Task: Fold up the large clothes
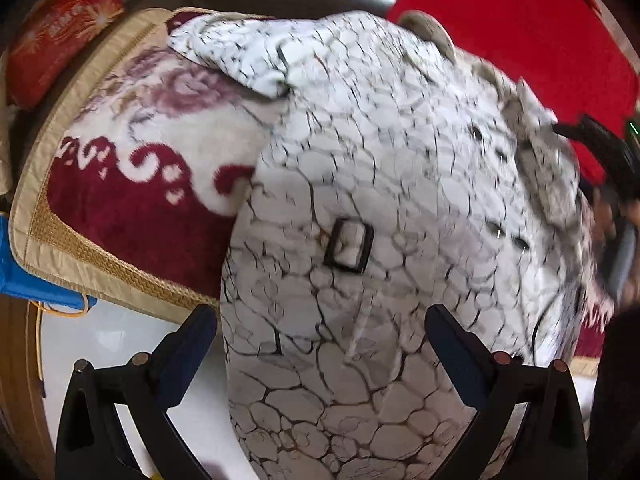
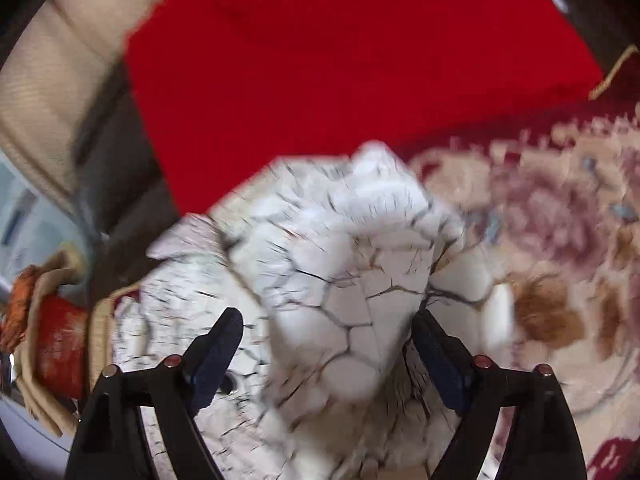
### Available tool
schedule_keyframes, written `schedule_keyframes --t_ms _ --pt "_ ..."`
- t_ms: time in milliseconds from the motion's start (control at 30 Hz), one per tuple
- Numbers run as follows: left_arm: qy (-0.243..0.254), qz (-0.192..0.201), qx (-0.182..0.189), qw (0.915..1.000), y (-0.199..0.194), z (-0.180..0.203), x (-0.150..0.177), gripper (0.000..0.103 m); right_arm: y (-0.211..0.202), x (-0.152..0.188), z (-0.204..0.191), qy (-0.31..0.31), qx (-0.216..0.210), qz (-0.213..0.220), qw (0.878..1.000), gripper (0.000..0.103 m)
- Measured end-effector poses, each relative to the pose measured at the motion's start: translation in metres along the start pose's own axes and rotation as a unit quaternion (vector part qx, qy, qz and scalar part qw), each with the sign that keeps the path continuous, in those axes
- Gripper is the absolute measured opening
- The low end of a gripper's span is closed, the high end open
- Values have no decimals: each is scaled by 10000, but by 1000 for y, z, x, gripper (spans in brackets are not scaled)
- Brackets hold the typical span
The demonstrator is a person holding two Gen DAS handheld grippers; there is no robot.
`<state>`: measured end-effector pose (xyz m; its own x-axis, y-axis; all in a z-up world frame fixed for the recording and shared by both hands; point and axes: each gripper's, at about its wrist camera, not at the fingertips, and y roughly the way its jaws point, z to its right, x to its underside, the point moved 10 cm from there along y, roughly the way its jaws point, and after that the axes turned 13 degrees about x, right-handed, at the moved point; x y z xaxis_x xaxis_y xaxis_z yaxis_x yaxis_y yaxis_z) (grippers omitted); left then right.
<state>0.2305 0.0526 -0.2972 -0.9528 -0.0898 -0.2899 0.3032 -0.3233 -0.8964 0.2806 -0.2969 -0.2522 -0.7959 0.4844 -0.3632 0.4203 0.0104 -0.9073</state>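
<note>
i see the white crackle coat [image 1: 360, 208] spread on the blanket [image 1: 132, 200]. my left gripper [image 1: 320, 344] gapes over it, released. right gripper [image 2: 328, 344] released too, a fold between its fingers.

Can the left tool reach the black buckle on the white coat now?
Probably yes: the left tool is open above the coat, and nothing covers the buckle ahead.

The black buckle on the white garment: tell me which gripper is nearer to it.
Left. The left gripper hovers open just below the buckle; the right gripper sits at the garment's far edge.
</note>
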Motion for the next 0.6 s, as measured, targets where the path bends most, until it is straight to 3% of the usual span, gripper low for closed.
schedule_keyframes --t_ms 33,67,167,267,400,433,500,533,600 --pt "55 -91 23 9999 2 0 5 103 10 3 -2 37 9 -151 9999 43" --pt "86 -150 12 9998 2 -2 10 103 18 7 -10 -2 19 -290 9996 17" --pt "126 -167 147 9997 -6 -5 16 103 14 16 -45 -408 -110 -69 9991 10" --pt "-15 435 338 9985 -37 -11 0 103 -15 35 -96 -1062 -622 190 9922 10" --pt "98 1197 -44 9928 -73 -19 -33 103 -42 95 -159 -2108 -1464 -53 9665 16" --pt "143 1292 -113 9915 -76 -19 -39 103 -42 108 -162 -2280 -1506 -199 9617 22" --pt "218 1266 -196 9915 -70 -19 -50 103 -28 132 -157 -2469 -1540 -587 9549 54" --pt "273 1209 -186 9921 -63 -16 -55 103 -21 135 -147 -2316 -1530 -735 9579 71" --pt "341 1167 -213 9924 -50 -11 -66 103 -14 128 -116 -1592 -1640 -825 9700 71"
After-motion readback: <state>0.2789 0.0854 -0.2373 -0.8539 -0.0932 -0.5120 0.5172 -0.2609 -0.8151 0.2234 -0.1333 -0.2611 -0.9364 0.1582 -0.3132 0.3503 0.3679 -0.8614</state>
